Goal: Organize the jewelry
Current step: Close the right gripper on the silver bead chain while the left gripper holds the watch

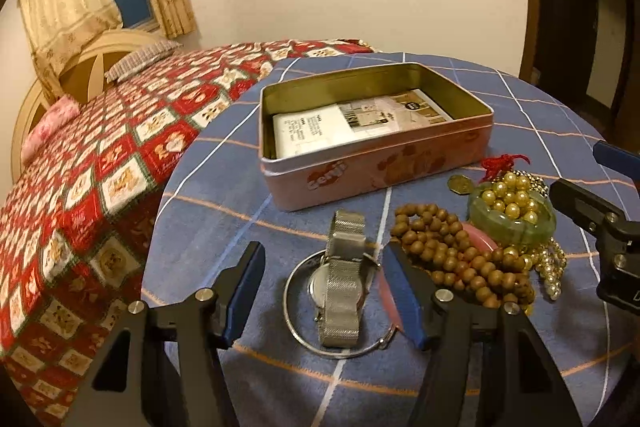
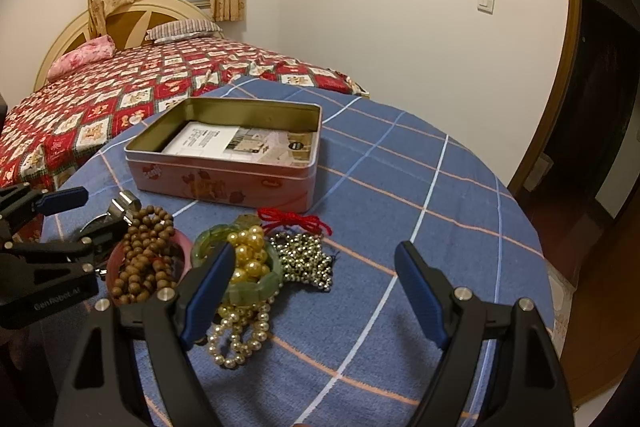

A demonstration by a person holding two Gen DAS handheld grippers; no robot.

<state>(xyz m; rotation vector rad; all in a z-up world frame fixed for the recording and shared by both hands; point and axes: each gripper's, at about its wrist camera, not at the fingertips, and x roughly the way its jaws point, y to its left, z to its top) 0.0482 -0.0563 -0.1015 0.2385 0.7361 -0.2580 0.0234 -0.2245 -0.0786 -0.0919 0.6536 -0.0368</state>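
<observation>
Watch [image 1: 342, 283], strap pointing toward tin [image 1: 376, 135], between apart jaws of nearer left hand-held gripper [image 1: 324, 291], unclamped.

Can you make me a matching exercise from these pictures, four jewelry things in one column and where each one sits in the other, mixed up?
Column one:
1. watch
2. wooden bead string
3. big gold pearls
4. printed card

Column two:
A. piled inside the green bangle
B. lying flat in the pink tin
C. across the thin silver bangle, between the left gripper fingers
D. heaped over the pink bangle

Pairs: 1-C, 2-D, 3-A, 4-B
</observation>
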